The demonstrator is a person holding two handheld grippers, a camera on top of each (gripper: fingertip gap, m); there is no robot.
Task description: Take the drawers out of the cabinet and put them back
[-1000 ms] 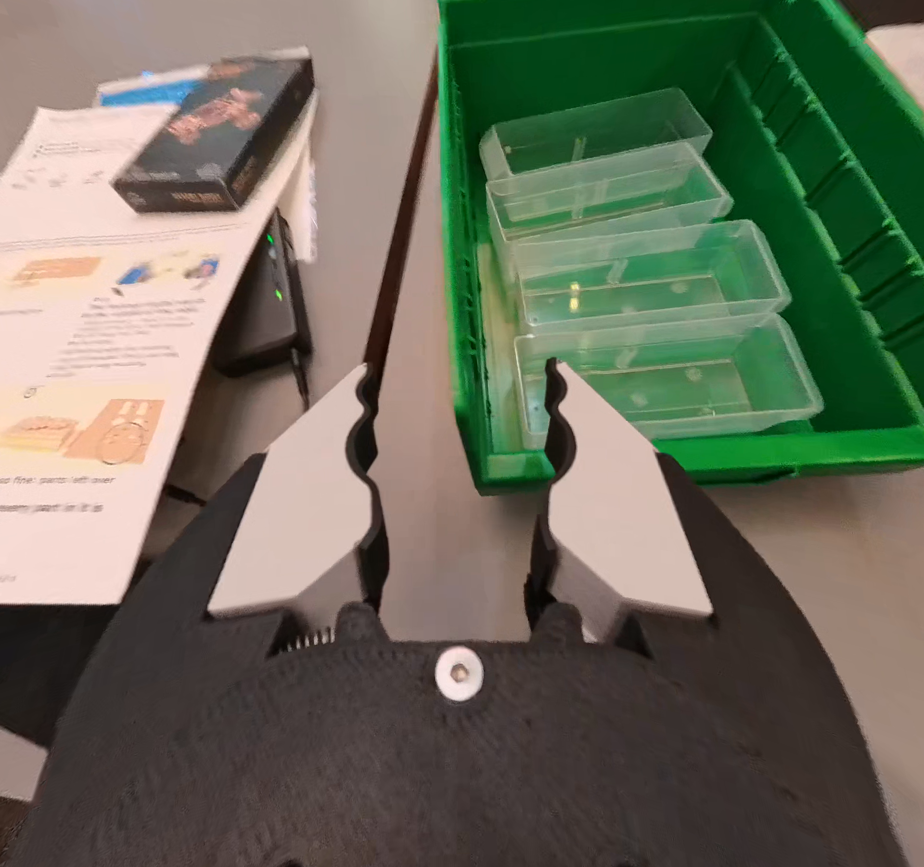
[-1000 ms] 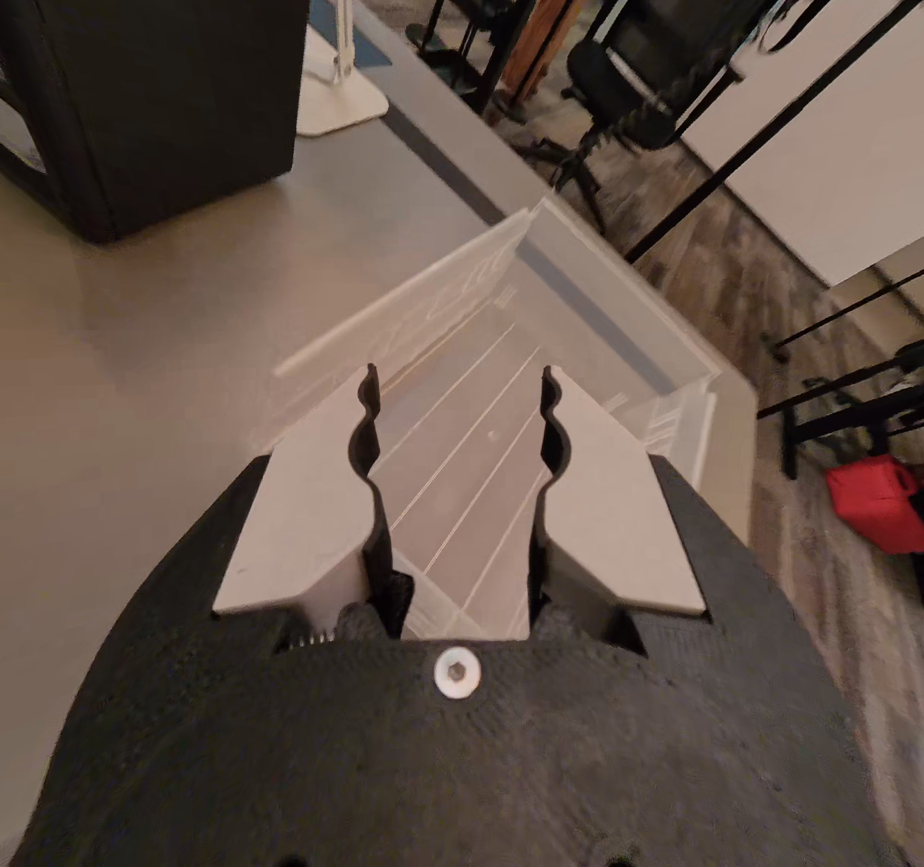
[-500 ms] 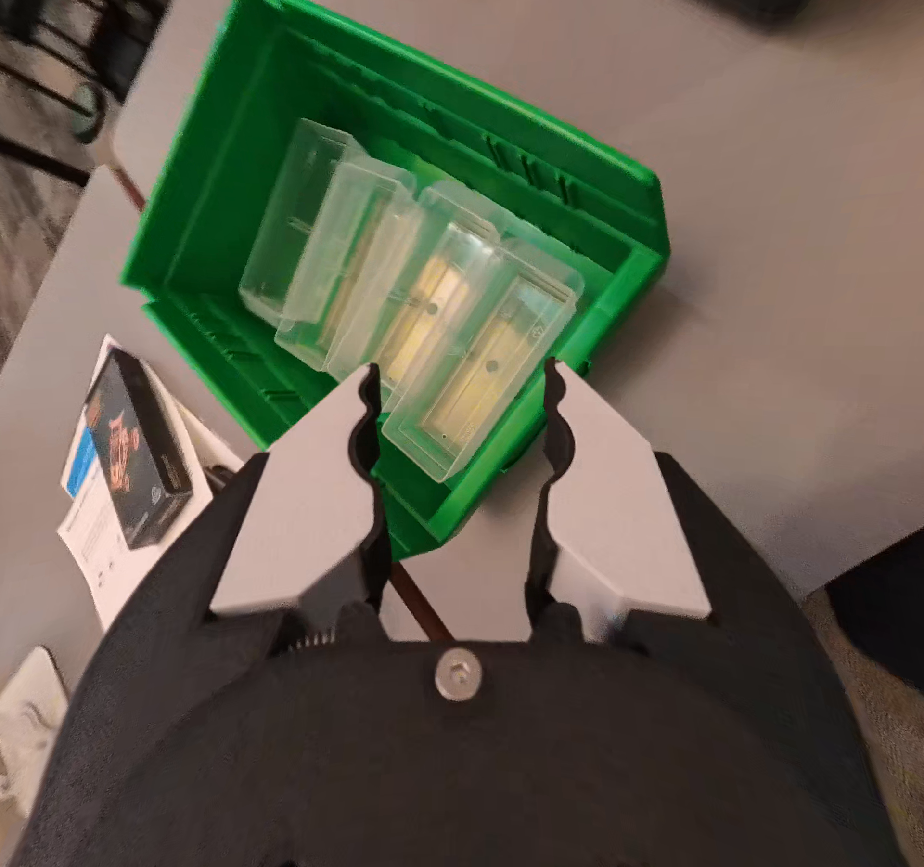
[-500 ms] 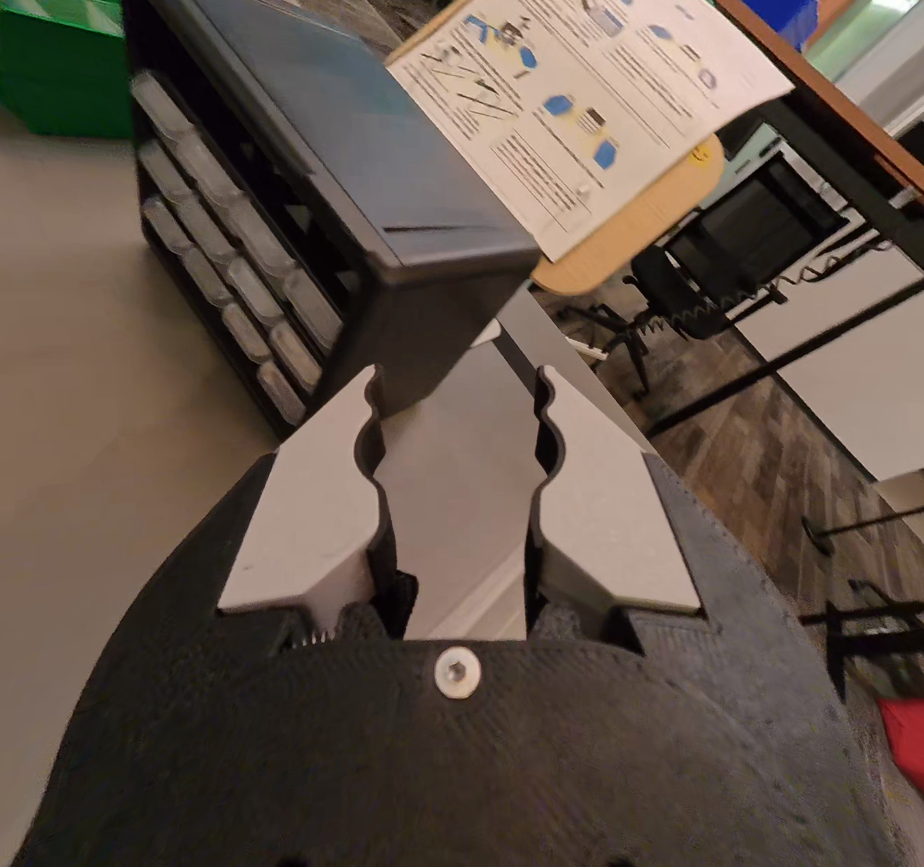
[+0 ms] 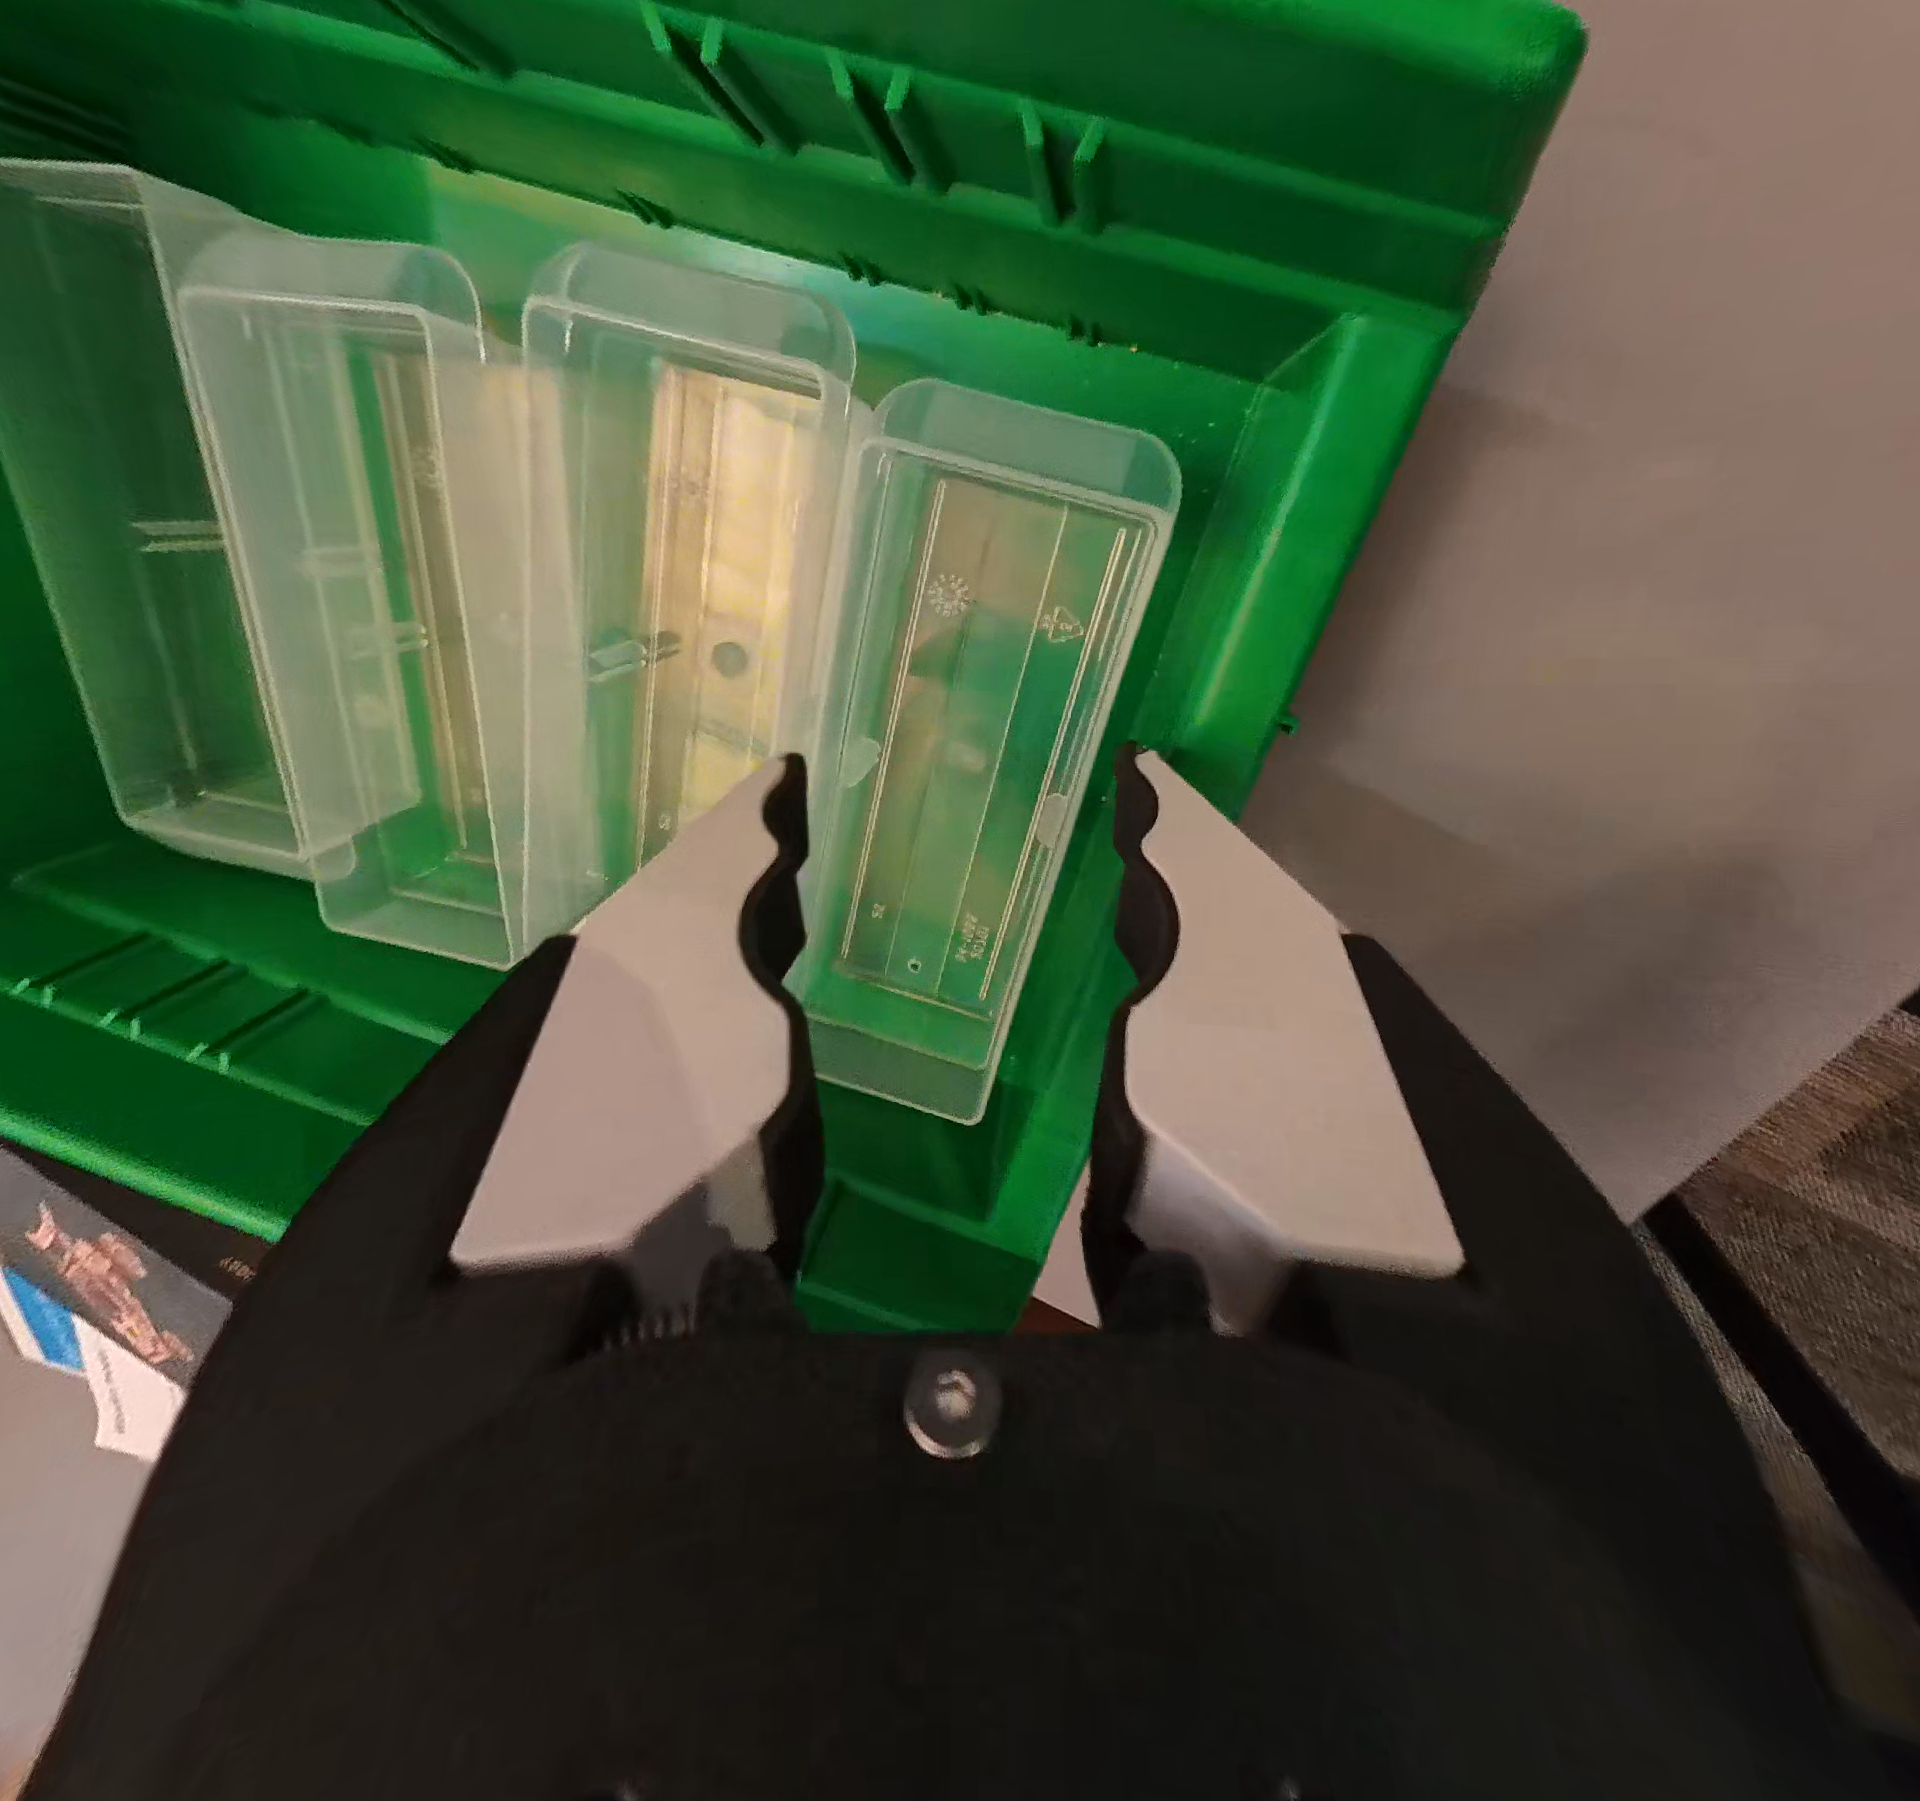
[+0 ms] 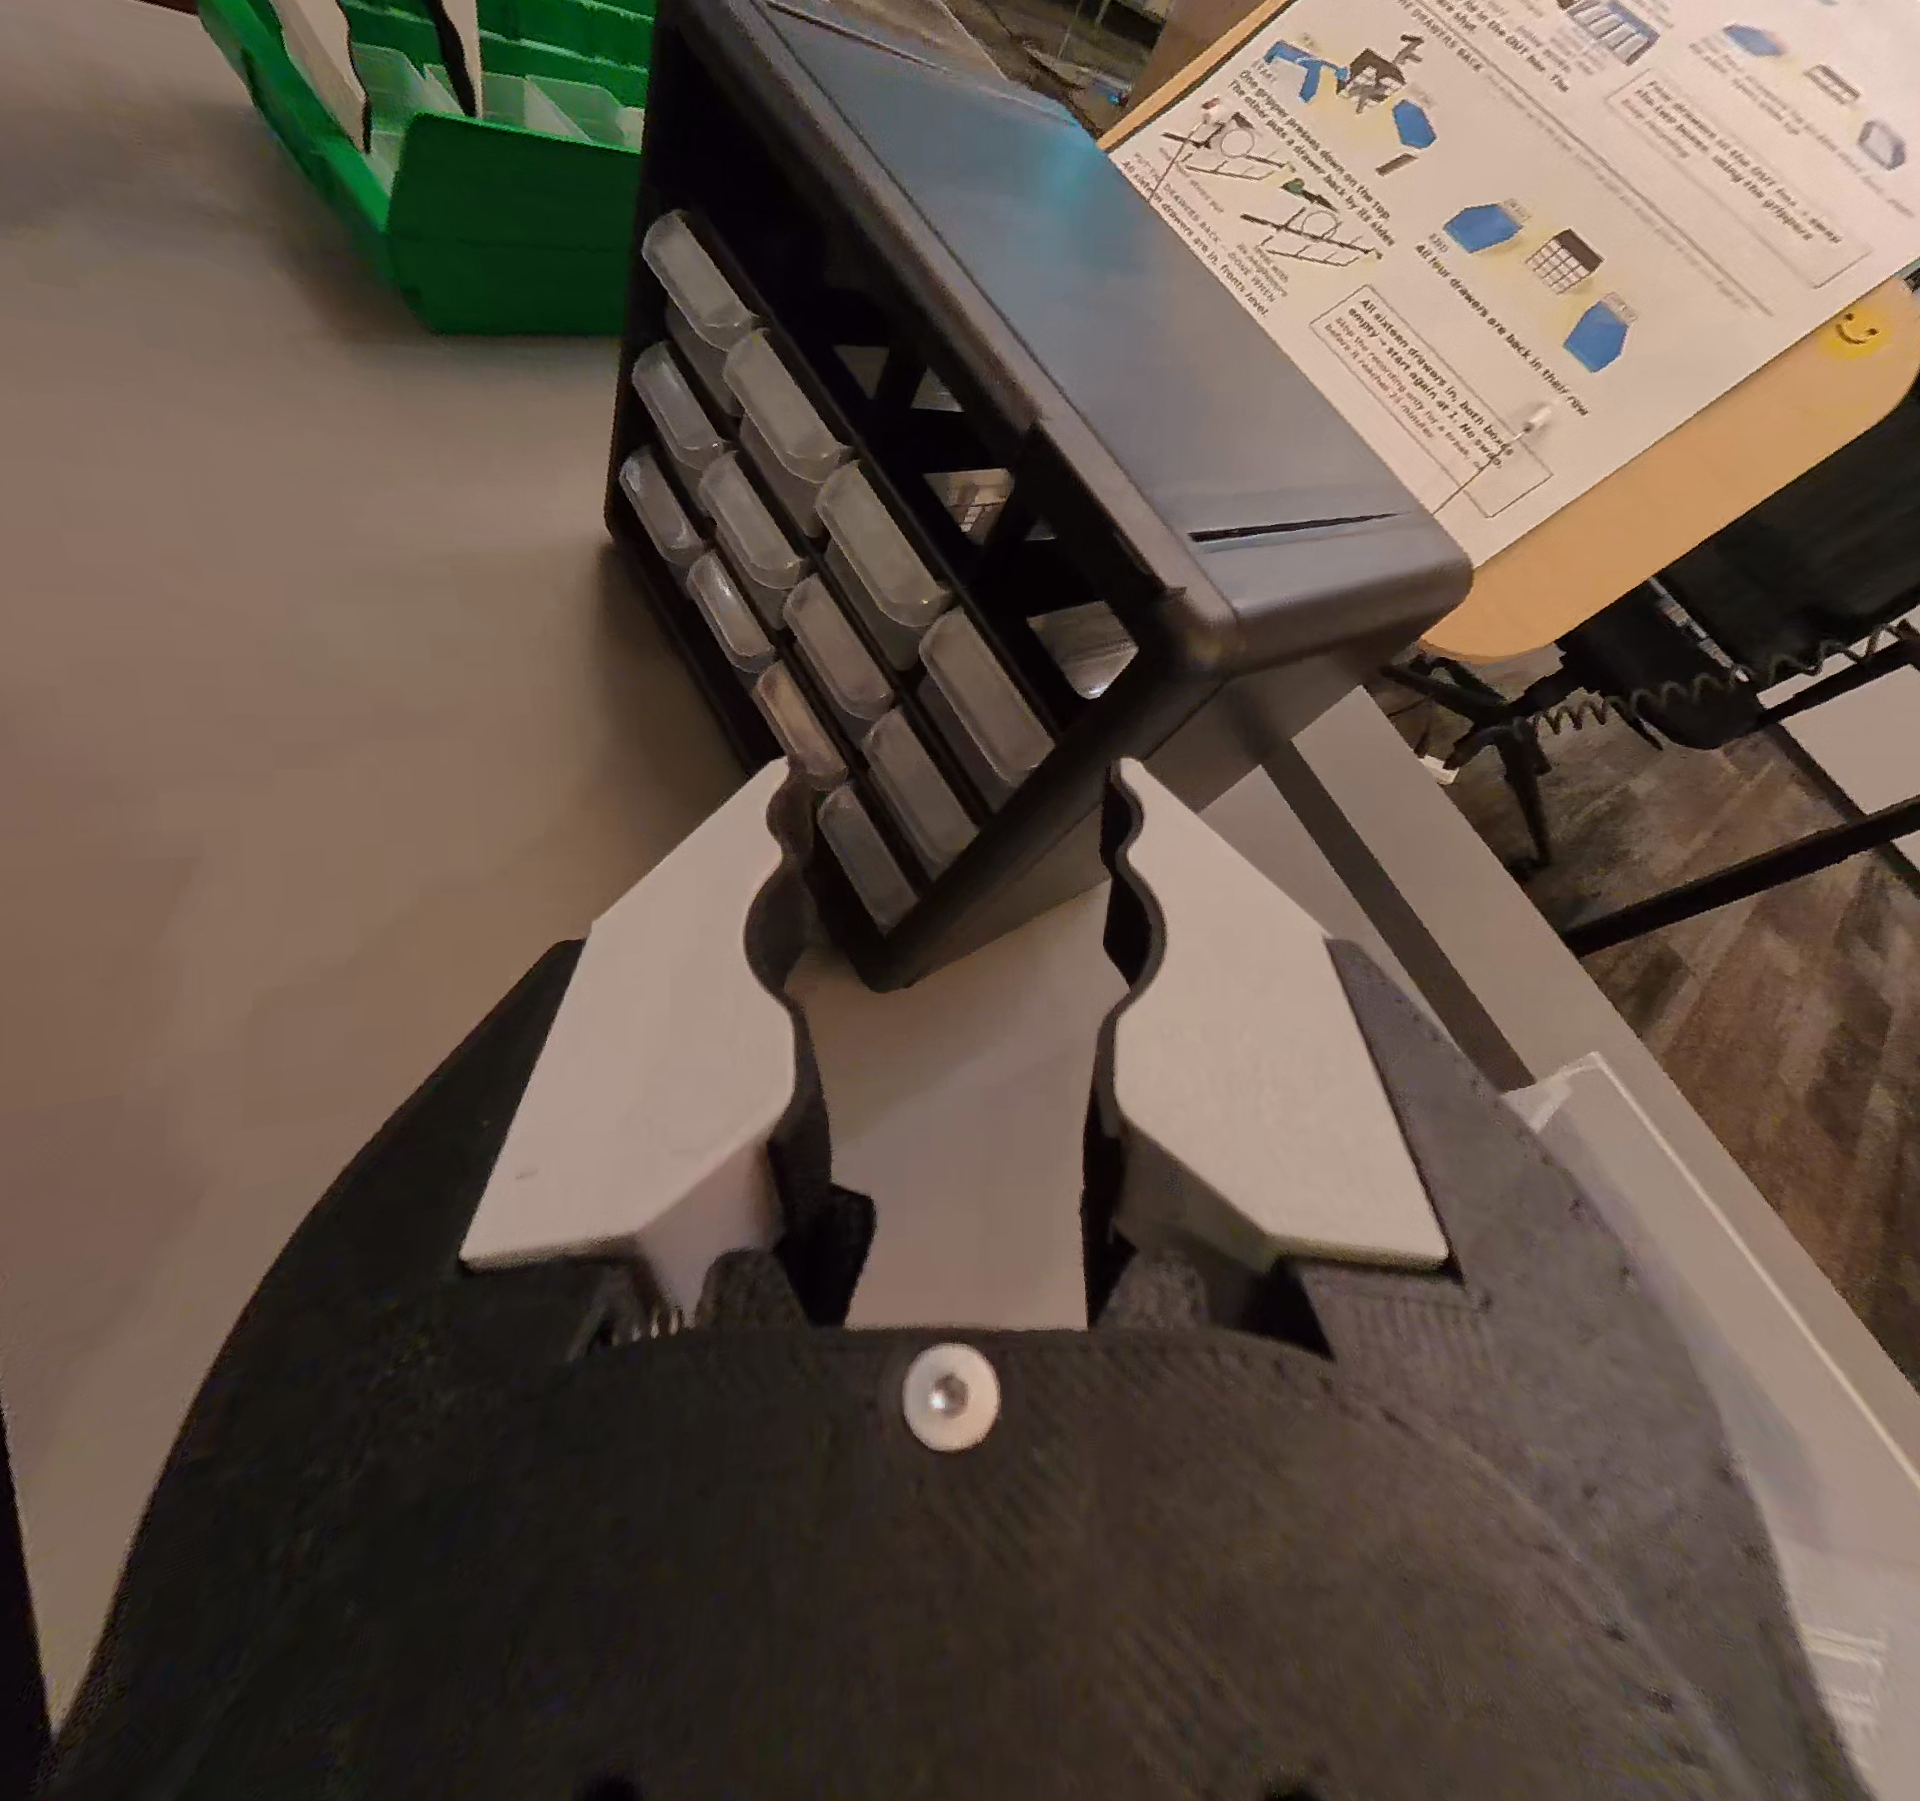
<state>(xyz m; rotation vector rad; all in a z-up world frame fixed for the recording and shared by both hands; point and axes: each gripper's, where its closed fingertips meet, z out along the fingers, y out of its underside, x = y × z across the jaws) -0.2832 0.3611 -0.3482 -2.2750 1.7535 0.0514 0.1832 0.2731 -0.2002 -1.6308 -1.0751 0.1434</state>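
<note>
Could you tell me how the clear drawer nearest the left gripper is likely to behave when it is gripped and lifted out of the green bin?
The clear drawer looks empty and thin-walled, so probably light. Its glossy plastic may slip or flex between the open jaws of the left gripper. It leans on its neighbour in the green bin, so lifting it could shift things.

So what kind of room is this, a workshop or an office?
Probably an office-like lab or test room. A printed instruction sheet is propped up behind the black drawer cabinet on a plain grey table, and a rolling office chair stands on the wood-patterned floor.
</note>
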